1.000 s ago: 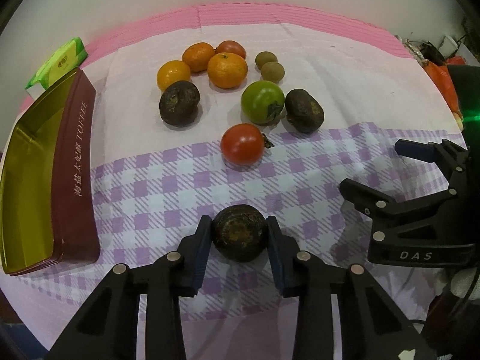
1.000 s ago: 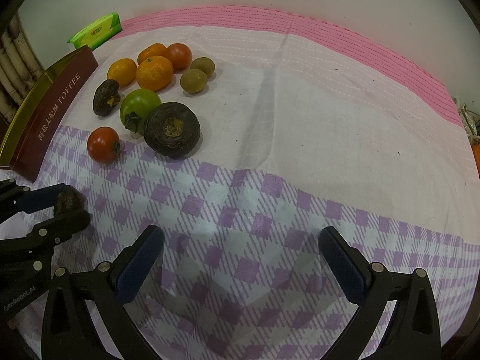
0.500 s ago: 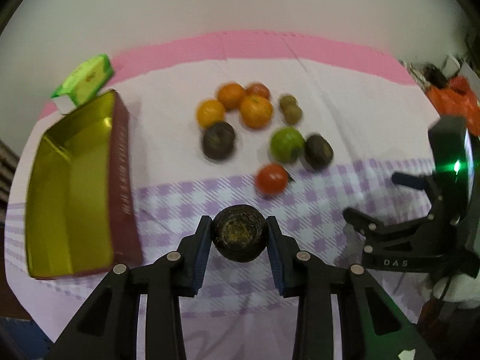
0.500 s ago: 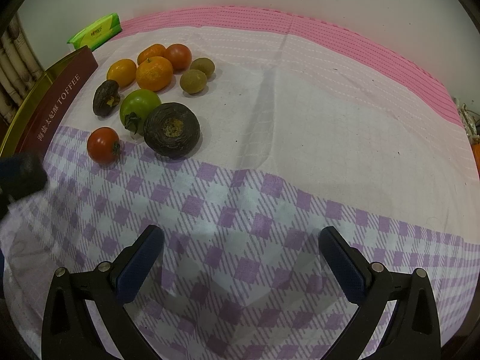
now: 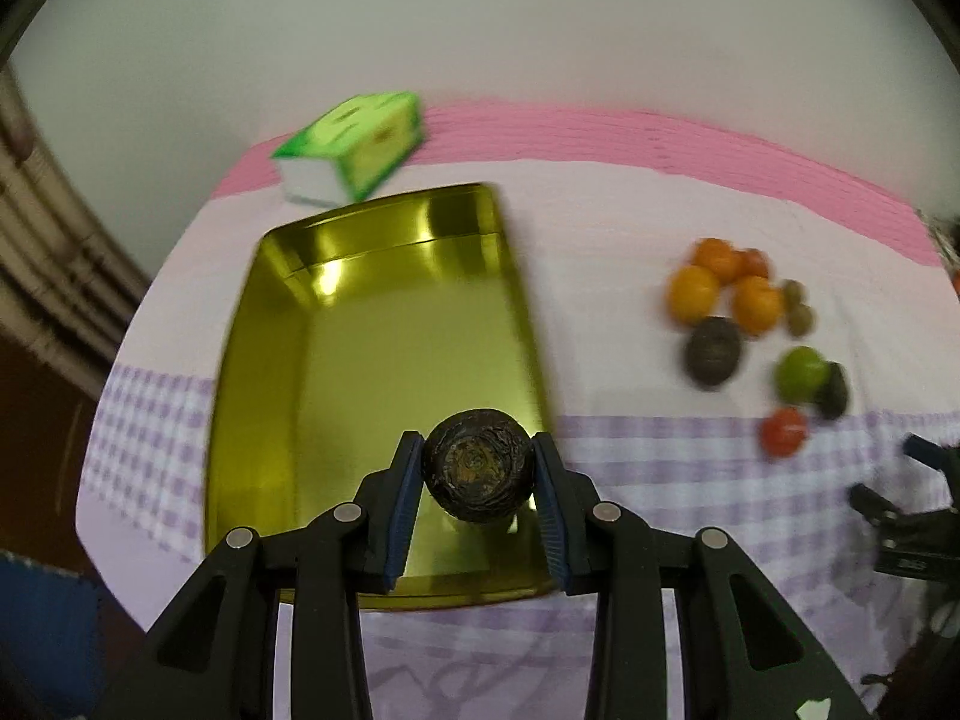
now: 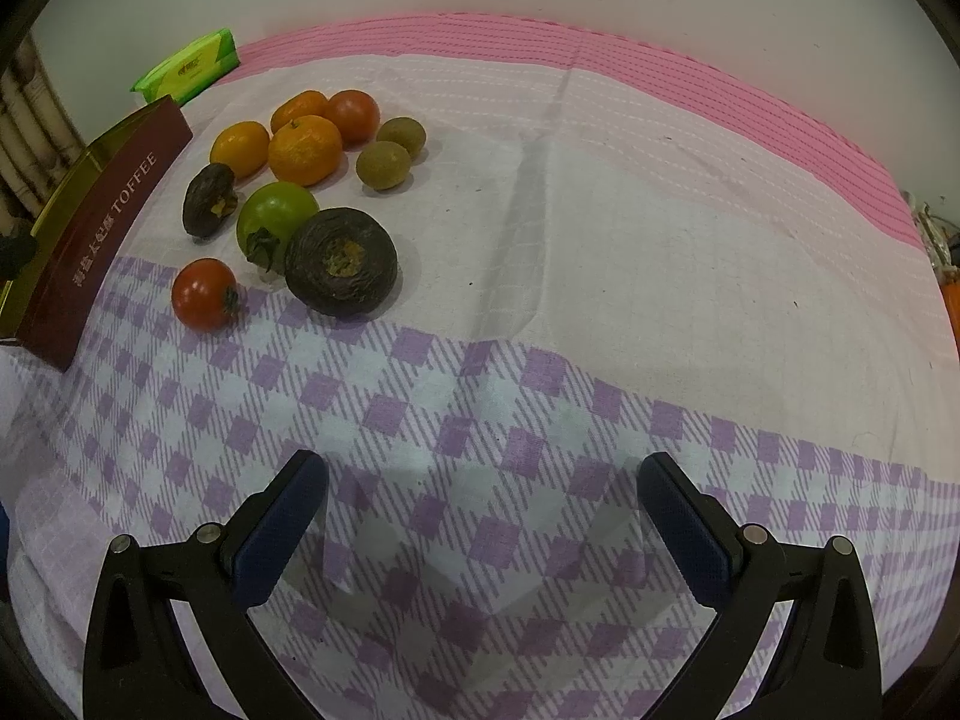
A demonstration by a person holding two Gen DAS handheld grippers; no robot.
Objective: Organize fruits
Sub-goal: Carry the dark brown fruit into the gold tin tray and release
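My left gripper is shut on a dark wrinkled round fruit and holds it above the near right part of the golden tin. The tin's inside looks bare. In the right wrist view the tin shows its maroon TOFFEE side at the left. Beside it lie several fruits: oranges, a red tomato, a green tomato, two dark fruits and two kiwis. My right gripper is open over bare checked cloth.
A green tissue pack lies behind the tin, near the wall. The pink and purple checked cloth covers the table. Orange clutter sits at the far right edge. My right gripper's black body shows at the right of the left wrist view.
My left gripper has carried the dark fruit up and to the left, from the checked cloth to above the golden tin. The right gripper has stayed still and open.
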